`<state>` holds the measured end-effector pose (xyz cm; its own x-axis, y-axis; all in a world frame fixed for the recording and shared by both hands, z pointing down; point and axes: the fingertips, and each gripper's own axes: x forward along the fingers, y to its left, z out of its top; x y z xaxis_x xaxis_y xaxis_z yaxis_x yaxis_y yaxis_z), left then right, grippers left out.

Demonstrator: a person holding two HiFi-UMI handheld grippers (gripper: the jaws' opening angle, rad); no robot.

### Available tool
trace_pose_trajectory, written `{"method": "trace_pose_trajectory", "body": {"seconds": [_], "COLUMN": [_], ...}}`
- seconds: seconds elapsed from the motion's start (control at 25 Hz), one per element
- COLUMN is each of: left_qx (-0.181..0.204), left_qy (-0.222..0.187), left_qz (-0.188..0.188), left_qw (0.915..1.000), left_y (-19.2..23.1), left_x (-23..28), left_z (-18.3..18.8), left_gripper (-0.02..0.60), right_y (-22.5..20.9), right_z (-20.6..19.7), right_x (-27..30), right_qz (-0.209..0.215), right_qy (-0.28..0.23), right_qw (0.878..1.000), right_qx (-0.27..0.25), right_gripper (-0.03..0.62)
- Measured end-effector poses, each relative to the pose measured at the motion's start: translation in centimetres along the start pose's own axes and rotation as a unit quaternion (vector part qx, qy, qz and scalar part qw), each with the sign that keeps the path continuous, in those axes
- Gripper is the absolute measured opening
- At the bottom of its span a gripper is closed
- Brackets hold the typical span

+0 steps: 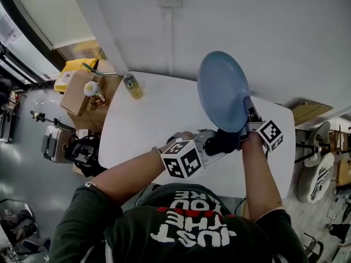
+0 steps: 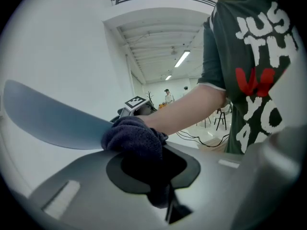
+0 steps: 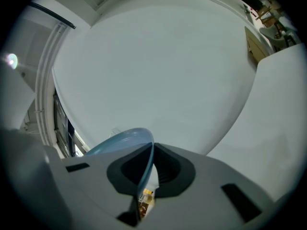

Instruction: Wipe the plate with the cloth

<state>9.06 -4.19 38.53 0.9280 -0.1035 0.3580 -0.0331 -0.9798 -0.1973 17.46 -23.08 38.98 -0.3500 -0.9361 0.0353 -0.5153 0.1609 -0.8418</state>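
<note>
Head view: left tool [image 1: 207,147] clamps a dark cloth [image 1: 225,141] against the six o'clock rim of the blue plate [image 1: 222,89]. The plate stands on edge above the tabletop [image 1: 148,125], rising toward twelve o'clock. The right tool [image 1: 251,119] pinches its five o'clock rim.

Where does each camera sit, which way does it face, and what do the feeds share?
Head view: on the person's head, steeply down at the table; left forearm, right forearm, left gripper, right gripper show.
Left gripper view: on that gripper, along jaws shut on the cloth, toward the person's shirt and right forearm.
Right gripper view: on that gripper, along jaws shut on the plate rim, toward the wall.
Shared: the plate shows in all three.
</note>
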Motion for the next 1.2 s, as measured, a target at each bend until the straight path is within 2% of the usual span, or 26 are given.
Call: {"method": "trace_pose_trajectory", "body": {"seconds": [0.12, 0.28, 0.4, 0.56, 0.76, 0.92, 1.2], "left_qx": [-0.009, -0.052, -0.077, -0.090, -0.112, -0.115, -0.130], "left_qy": [0.009, -0.007, -0.017, -0.027, -0.043, -0.050, -0.032], "left_qz": [0.012, 0.029, 0.050, 0.086, 0.142, 0.166, 0.176], "left_qw": [0.9999, 0.9982, 0.9956, 0.9918, 0.9826, 0.9782, 0.9752], "left_y": [0.6, 1.6, 2.9, 5.8, 10.5, 12.9, 14.3], "left_x": [-0.2, -1.5, -2.6, -4.7, -7.9, -9.5, -9.0], "left_z": [-0.7, -1.1, -1.5, -1.4, -1.2, -0.9, -1.9], "left_gripper": [0.054, 0.054, 0.054, 0.054, 0.054, 0.054, 0.054], "right_y": [0.0, 0.0, 0.2, 0.7, 3.3, 5.3, 7.9], "right_z": [0.0, 0.0, -0.2, -1.1, -4.6, -7.1, -9.8], "right_x": [-0.4, -1.0, -1.3, -2.3, -3.2, -3.8, -4.4], "right_qz": [-0.002, -0.003, 0.008, 0.028, 0.116, 0.171, 0.221], "right_qy": [-0.001, 0.000, 0.003, 0.026, 0.083, 0.123, 0.172], "right_qw": [1.000, 1.000, 1.000, 0.999, 0.990, 0.977, 0.959], "right_qx": [-0.009, -0.014, -0.002, 0.006, 0.014, 0.035, 0.038], "right_gripper": [0.012, 0.012, 0.012, 0.012, 0.012, 0.012, 0.012]}}
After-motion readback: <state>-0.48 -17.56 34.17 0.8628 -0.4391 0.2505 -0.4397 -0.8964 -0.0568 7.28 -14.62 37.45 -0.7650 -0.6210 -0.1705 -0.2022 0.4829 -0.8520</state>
